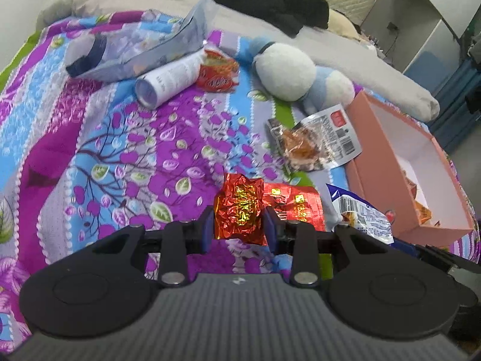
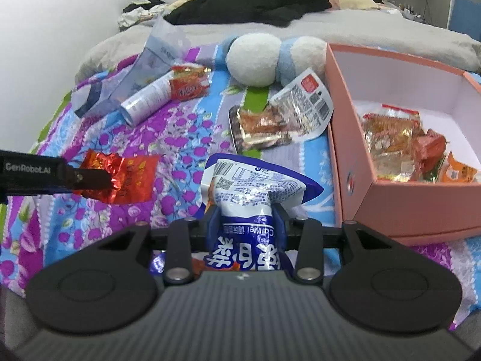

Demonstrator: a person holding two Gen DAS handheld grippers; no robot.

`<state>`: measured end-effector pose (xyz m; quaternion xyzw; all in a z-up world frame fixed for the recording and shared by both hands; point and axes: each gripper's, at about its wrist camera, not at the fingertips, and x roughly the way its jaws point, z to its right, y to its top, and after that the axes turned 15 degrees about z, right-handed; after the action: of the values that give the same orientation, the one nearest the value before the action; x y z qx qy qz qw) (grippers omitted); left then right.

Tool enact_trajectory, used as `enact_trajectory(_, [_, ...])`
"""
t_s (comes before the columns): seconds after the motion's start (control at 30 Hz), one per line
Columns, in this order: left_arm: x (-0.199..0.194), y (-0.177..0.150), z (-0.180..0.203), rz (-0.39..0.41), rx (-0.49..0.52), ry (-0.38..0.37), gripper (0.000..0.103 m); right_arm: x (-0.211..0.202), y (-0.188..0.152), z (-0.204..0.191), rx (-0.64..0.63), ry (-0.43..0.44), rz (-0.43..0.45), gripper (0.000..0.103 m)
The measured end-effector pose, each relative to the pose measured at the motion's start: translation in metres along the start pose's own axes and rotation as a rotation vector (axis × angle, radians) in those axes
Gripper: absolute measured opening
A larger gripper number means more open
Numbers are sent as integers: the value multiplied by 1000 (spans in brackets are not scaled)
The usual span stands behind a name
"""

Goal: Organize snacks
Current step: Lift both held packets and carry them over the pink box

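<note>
The right hand-held gripper [image 2: 245, 221] is clamped on the blue-and-white snack bag [image 2: 249, 192], just beside the pink box [image 2: 390, 207] on the bed. Judged light, soft and slippery; hold the pinched neck, do not crush the contents. The left hand-held gripper [image 1: 239, 230] grips 1 red foil packet [image 1: 240, 207]: lighter, crinkly, tears easily; hold its bunched middle.

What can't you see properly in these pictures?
- Left wrist view: most of the pink cardboard box's inside, hidden by its near wall.
- Right wrist view: the lower end of the blue-and-white snack bag, behind the right tool.
- Both views: small print on the crumpled red foil packet, too tiny.
</note>
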<state>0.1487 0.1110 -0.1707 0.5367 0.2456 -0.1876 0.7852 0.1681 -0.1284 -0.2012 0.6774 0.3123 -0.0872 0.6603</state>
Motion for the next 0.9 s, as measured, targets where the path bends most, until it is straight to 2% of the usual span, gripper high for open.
enact_trajectory(0.47, [-31, 47, 40, 96, 30, -78, 39, -34, 57, 14, -1, 24, 116, 41])
enact_trajectory(0.57, [-38, 59, 52, 136, 39, -92, 39, -43, 69, 19, -1, 25, 147, 41])
enact_trajectory(0.9, [-54, 108, 114, 249, 85, -190, 39, -63, 112, 47, -7, -6, 240, 41])
